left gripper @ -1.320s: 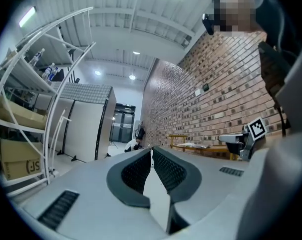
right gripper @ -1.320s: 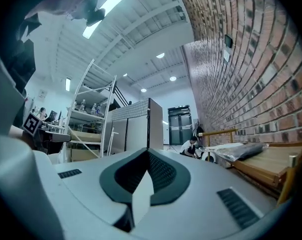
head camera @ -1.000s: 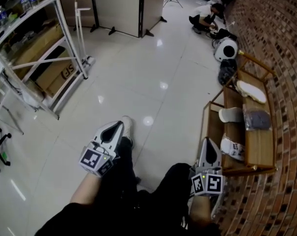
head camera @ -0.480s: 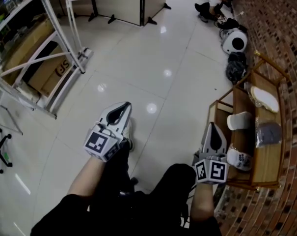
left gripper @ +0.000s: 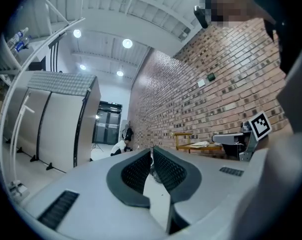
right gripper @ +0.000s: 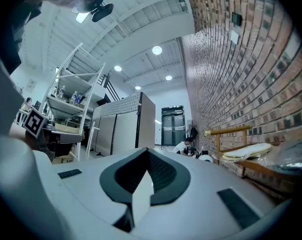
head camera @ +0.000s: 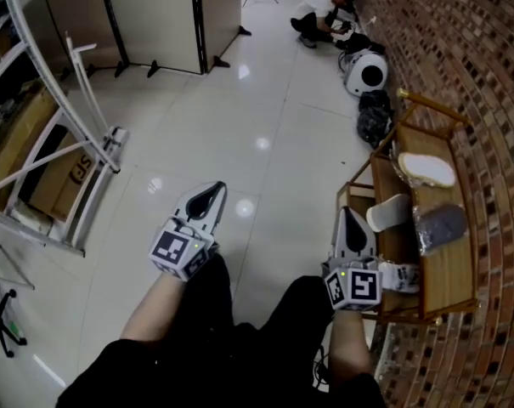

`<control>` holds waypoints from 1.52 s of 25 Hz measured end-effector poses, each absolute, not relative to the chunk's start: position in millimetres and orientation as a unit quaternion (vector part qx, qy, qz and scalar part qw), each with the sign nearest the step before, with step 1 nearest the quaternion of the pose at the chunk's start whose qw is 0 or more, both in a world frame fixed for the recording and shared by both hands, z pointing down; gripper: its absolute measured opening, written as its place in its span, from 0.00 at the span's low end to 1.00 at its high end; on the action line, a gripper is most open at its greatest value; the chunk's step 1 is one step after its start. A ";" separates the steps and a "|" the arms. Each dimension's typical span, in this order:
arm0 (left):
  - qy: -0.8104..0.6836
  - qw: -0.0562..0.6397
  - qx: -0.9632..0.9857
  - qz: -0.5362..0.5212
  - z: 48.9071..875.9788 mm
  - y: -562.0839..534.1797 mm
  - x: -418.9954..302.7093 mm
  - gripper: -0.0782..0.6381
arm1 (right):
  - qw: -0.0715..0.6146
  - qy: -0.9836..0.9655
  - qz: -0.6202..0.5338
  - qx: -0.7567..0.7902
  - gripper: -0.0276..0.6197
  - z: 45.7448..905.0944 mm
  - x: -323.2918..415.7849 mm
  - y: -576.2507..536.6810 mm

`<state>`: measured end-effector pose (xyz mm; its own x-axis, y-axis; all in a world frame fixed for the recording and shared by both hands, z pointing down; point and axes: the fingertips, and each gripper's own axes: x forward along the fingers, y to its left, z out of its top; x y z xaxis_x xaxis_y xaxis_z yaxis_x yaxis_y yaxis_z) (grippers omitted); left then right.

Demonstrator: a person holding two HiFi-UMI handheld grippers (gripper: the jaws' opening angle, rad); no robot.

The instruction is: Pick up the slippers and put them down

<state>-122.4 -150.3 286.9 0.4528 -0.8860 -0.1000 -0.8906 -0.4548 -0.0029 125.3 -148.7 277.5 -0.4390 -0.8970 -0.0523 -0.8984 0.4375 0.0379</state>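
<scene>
glossy tile floor [head camera: 240, 117]; rough brick wall [head camera: 477, 58]; wooden rack [head camera: 448, 266]; matt plastic left tool [head camera: 216, 189]

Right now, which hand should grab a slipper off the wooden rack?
Right. The right gripper hangs beside the wooden rack, near a white slipper; the left gripper is over the floor, farther away.

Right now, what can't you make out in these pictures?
- Nearest slipper on the wooden rack: head view, half hidden behind the right tongs.
- Grey bundle: head view, too blurred to identify.
- Crouching person: head view, too small to see what they handle.
</scene>
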 end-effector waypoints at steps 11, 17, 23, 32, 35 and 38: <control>0.411 0.048 -0.908 0.062 249.4 -212.9 -28.1 0.13 | 0.009 0.774 0.065 -0.630 0.06 245.1 200.1 -143.4; 0.348 0.045 -0.934 0.064 243.2 -219.7 26.3 0.13 | 0.004 0.715 0.060 -0.697 0.06 242.6 248.1 -114.2; 0.287 0.031 -0.955 0.072 233.9 -207.8 93.1 0.13 | 0.003 0.658 0.062 -0.751 0.06 236.3 294.0 -69.4; 0.194 0.007 -0.977 0.082 232.1 -161.2 182.7 0.13 | 0.002 0.594 0.071 -0.801 0.06 229.8 350.7 6.5; 0.168 -0.083 -0.975 0.116 237.1 -154.8 202.9 0.13 | 0.004 0.577 0.070 -0.814 0.06 230.4 364.9 29.1; 0.150 -0.148 -0.968 0.132 244.1 -150.6 225.1 0.13 | 0.008 0.567 0.068 -0.821 0.06 230.9 378.1 40.9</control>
<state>225.1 -150.6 244.1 0.9199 -0.3302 -0.2117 -0.2518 -0.9109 0.3268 378.1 40.9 230.9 0.3481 -0.9297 -0.1204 -0.9318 -0.3573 0.0647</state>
